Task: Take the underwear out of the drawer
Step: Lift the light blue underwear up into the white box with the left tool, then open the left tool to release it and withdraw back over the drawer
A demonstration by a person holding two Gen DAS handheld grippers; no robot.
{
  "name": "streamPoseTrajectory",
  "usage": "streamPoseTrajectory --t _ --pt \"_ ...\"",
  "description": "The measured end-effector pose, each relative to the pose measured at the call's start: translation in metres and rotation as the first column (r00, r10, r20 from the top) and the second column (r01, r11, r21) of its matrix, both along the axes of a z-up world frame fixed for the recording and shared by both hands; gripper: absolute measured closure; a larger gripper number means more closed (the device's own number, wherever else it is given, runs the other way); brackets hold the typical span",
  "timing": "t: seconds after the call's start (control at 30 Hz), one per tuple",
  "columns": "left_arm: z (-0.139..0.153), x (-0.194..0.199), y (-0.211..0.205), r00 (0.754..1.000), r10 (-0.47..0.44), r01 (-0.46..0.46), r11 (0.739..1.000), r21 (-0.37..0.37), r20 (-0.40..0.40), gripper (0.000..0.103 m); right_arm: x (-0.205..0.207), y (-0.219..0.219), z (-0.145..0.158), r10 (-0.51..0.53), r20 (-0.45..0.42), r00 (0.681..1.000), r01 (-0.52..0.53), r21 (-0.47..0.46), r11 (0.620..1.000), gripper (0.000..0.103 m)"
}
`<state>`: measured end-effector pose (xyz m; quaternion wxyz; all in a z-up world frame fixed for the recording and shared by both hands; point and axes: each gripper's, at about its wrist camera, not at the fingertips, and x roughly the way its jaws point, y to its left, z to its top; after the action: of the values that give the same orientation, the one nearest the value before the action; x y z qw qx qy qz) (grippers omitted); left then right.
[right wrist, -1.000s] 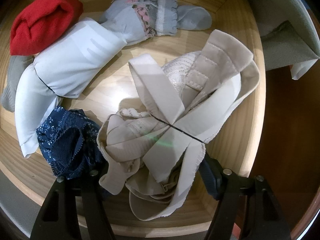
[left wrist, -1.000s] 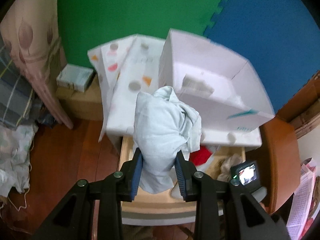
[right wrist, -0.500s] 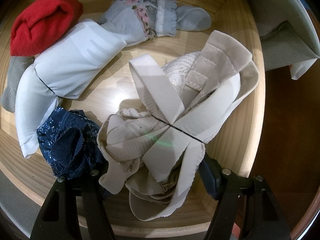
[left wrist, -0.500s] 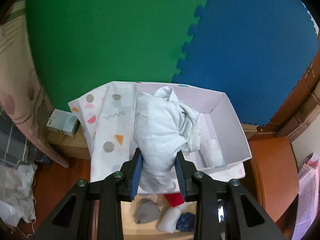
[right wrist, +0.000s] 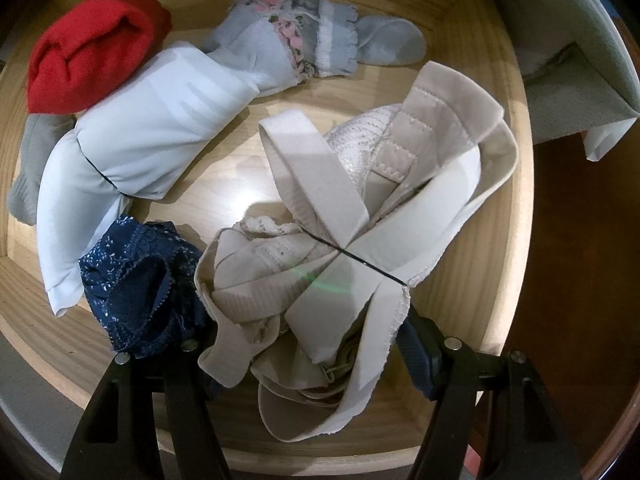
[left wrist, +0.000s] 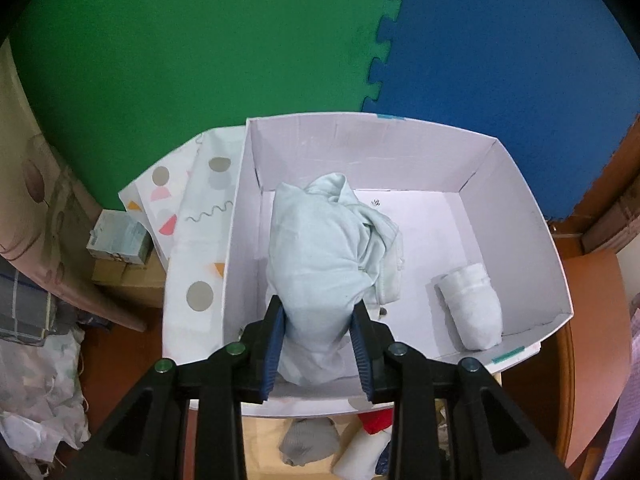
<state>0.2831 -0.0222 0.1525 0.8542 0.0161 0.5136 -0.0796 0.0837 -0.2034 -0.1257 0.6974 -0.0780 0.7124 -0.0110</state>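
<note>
Green & blue foam mats back the scene; below them a white box sits on a patterned cloth, w/ the wooden drawer open underneath at the frame's bottom edge.

L gripper is clenched on a pale blue garment, pads pressing both sides, bundle standing up between them w/ its long axis running away from the camera. It hangs directly over the box's left half; 1 rolled white piece already lies at the box's near right corner, well apart from it. Key relation: garment is above the box floor, inside the walls' outline, so the coming move looks like a lower & let go, no sideways shift needed.

R gripper points straight down into the drawer, jaws straddling a beige bra. Whether its pads press the fabric I can't tell, since the left finger is hidden under cloth. Navy lace pair sits just beside its left finger; white roll, red roll & grey floral piece lie farther back.

Vs 1 s ago: L view had the garment over the drawer front w/ the box ahead; now it's carried over the box interior. R view unchanged.
</note>
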Motion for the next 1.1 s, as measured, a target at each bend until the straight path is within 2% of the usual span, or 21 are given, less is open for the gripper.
streamPoseTrajectory --t 0.1,0.23,0.4,0.73,0.93,1.1 --pt "0.0 0.001 0.001 1.0 0.015 -0.015 1.0 0.002 0.011 0.067 0.0 0.0 0.0 0.0 0.0 1.0 0.0 0.0 1.0 0.036" --pt "0.003 0.003 0.003 1.0 0.019 -0.019 1.0 -0.019 -0.008 0.066 0.0 0.0 0.0 -0.001 0.0 1.0 0.001 0.0 1.0 0.036" --pt "0.011 -0.001 0.005 1.0 0.023 -0.023 1.0 -0.01 -0.002 0.065 0.0 0.0 -0.001 0.0 0.0 1.0 0.0 0.0 1.0 0.036" --pt "0.017 -0.036 0.024 1.0 0.006 -0.007 0.999 0.032 0.01 0.065 0.0 0.0 0.0 -0.001 0.002 1.0 0.001 0.002 1.0 0.036" --pt "-0.003 -0.073 0.047 1.0 0.001 -0.001 0.998 0.069 -0.009 0.063 0.0 -0.001 0.0 -0.003 0.002 1.0 0.003 0.002 1.0 0.036" --pt "-0.034 -0.106 0.065 0.999 0.014 -0.012 0.997 0.074 -0.033 0.063 0.0 -0.001 0.0 -0.005 0.005 1.0 0.005 0.004 1.0 0.036"
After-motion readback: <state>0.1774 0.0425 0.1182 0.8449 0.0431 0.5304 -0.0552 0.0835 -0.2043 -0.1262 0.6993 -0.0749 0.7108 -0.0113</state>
